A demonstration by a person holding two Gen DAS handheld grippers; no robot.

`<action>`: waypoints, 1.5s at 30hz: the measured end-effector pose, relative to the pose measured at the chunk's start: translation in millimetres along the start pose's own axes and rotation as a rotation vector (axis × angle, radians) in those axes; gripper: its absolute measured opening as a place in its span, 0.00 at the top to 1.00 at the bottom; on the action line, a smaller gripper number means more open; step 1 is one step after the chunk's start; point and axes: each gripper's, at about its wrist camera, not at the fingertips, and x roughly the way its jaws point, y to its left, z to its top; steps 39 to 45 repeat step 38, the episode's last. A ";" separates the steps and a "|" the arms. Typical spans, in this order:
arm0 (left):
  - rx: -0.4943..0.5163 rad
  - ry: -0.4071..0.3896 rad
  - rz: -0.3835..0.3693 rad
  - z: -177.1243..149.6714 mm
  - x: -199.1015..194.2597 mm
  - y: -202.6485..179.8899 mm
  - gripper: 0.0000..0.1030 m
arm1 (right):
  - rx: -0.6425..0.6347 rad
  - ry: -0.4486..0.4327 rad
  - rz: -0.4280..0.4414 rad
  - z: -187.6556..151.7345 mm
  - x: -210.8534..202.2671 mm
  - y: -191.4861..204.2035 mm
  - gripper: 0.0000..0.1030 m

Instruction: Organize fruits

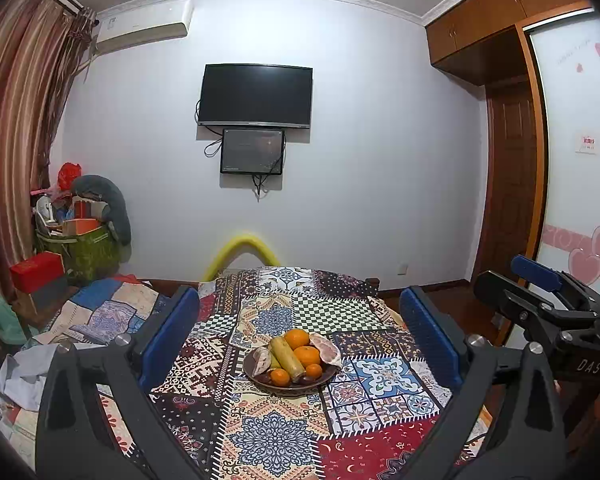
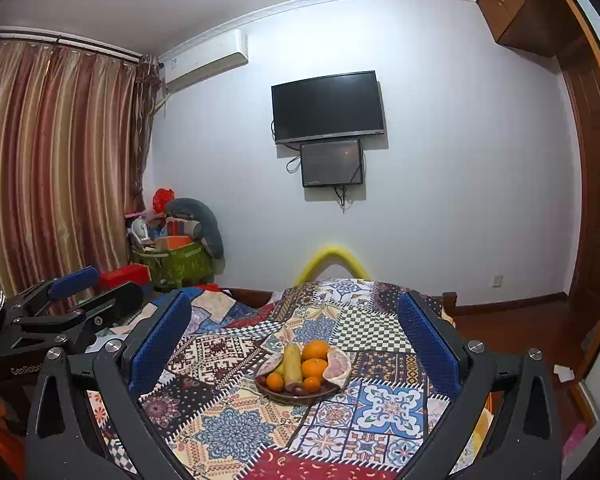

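On our left, the left gripper [image 1: 298, 320] is held above the patchwork tablecloth [image 1: 276, 436] with its blue pads spread wide, gripping nothing. Between them, further along the table, sits the fruit bowl [image 1: 290, 388] — oranges [image 1: 297, 338], a yellowish cob-like piece and pomelo wedges [image 1: 325, 347] piled inside. To our right, the right gripper [image 2: 294, 330] hangs likewise — fingers apart and empty.

- table [image 1: 380, 412] with a loud patchwork cloth [image 1: 272, 440] all over the top; tiles, checks, florals, the works
- one dark shallow bowl [image 1: 288, 387] sits right on that cloth, mid-table; piled with oranges [image 1: 306, 354] and other fruit
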 end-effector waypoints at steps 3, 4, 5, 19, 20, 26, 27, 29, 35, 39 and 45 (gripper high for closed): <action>-0.001 -0.002 -0.002 -0.3 -0.8 0.1 0.01 | 0.001 -0.002 0.000 1.9 -0.7 0.6 0.00; -0.001 -0.005 -0.001 -0.8 -1.5 0.3 0.01 | 0.000 -0.002 0.000 1.3 -0.9 0.5 0.00; -0.002 -0.006 -0.001 -0.9 -1.6 0.3 0.01 | 0.000 -0.003 0.000 1.4 -1.5 0.5 0.00; -0.002 0.002 -0.021 -0.4 0.2 -3.1 0.01 | 0.001 -0.007 0.002 2.5 -2.9 1.9 0.00; -0.002 0.003 -0.023 -0.7 0.3 -3.5 0.01 | 0.001 -0.007 0.002 3.0 -3.0 2.1 0.00; 0.000 0.005 -0.030 -1.4 -0.7 -2.7 0.01 | 0.001 -0.004 0.001 2.6 -3.1 2.2 0.00; 0.001 0.006 -0.032 -1.6 -0.5 -2.8 0.01 | -0.002 -0.002 0.001 2.6 -3.2 2.3 0.00; 0.005 0.008 -0.034 -2.4 0.1 -3.9 0.01 | -0.002 -0.001 0.002 2.0 -3.1 1.8 0.00; 0.002 0.013 -0.037 -2.6 0.6 -3.4 0.01 | -0.003 0.002 0.004 2.5 -2.7 2.0 0.00; -0.003 0.017 -0.038 -2.8 2.8 -2.3 0.01 | -0.004 0.004 0.002 1.9 -1.4 1.8 0.00; -0.003 0.017 -0.038 -2.8 2.8 -2.3 0.01 | -0.004 0.004 0.002 1.9 -1.4 1.8 0.00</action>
